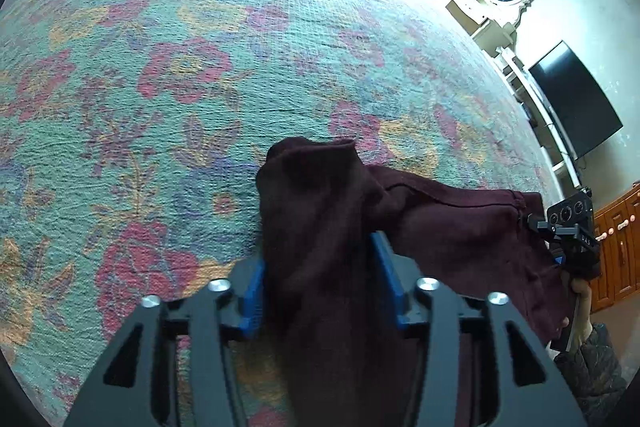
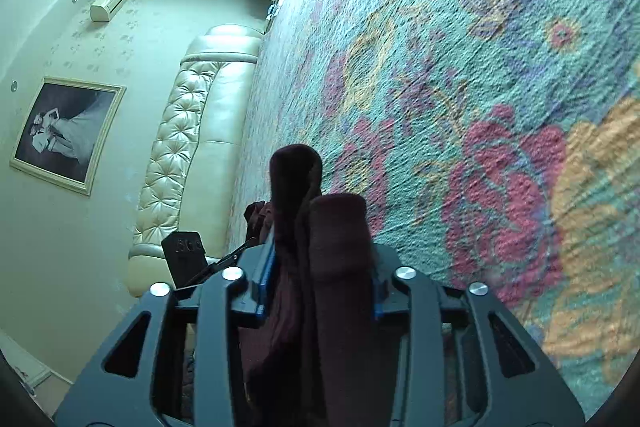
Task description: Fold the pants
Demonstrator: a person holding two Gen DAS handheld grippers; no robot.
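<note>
Maroon cloth fills both tools. The left gripper (image 1: 318, 251) has its blue pads standing wide apart, with the pants (image 1: 460, 227) draped loosely through the gap and humped up just past the tips. It looks like a slack hold rather than a pinch. From there the fabric runs taut-ish across to the right gripper (image 2: 322, 247), which sits at the far end of the span, with a hand (image 1: 580, 307) and a padded sleeve (image 1: 592, 359) behind it. In its own view the right tool's jaws stand at a moderate width, packed with two thick rolls of the doubled fabric; whether the pads actually press on it, I cannot tell.

The garment hangs between the two tools, low over the flowered bedspread (image 1: 180, 67), near its edge. My read is that a fold has been made in the air and this is the lay-down.

The next move calls for letting the cloth settle flat on the bedspread and drawing both tools back without dragging the layers. After that, the bump at the left end needs smoothing before the next fold.
</note>
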